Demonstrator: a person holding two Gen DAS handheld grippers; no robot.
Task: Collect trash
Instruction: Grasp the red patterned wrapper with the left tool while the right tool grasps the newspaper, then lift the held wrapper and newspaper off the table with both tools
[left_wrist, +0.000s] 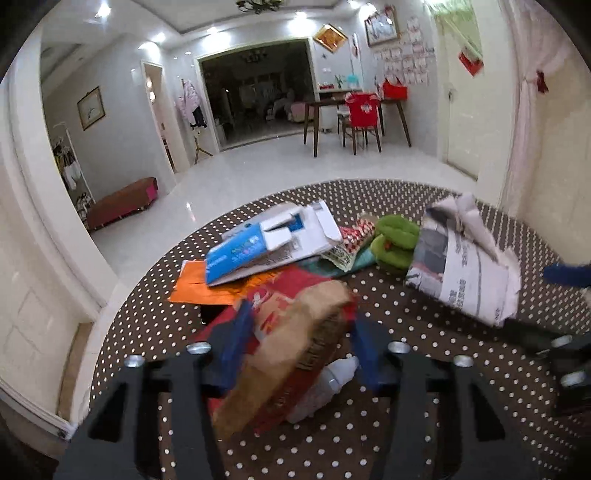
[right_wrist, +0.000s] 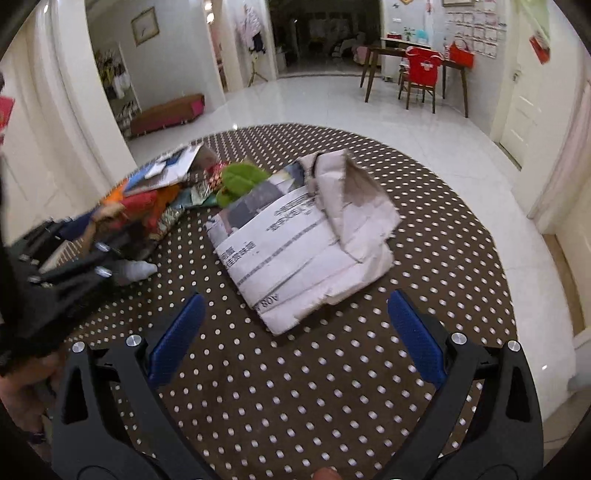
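My left gripper (left_wrist: 301, 345) is shut on a crumpled brown paper bag (left_wrist: 295, 339), held over a red wrapper (left_wrist: 284, 291) and a small white bottle (left_wrist: 332, 380) on the dotted table (left_wrist: 406, 387). Beyond lie a blue-white flattened carton (left_wrist: 273, 243), orange paper (left_wrist: 199, 284), a green wrapper (left_wrist: 393, 240) and a folded newspaper (left_wrist: 465, 266). My right gripper (right_wrist: 295, 332) is open and empty just in front of the newspaper (right_wrist: 303, 243). The left gripper (right_wrist: 74, 251) shows at the left of the right wrist view, over the trash pile.
The round table with brown polka-dot cloth (right_wrist: 295, 387) stands on a white tiled floor. A wooden desk with a red-covered chair (left_wrist: 360, 114) is far back. A red bench (left_wrist: 122, 203) stands at the left wall.
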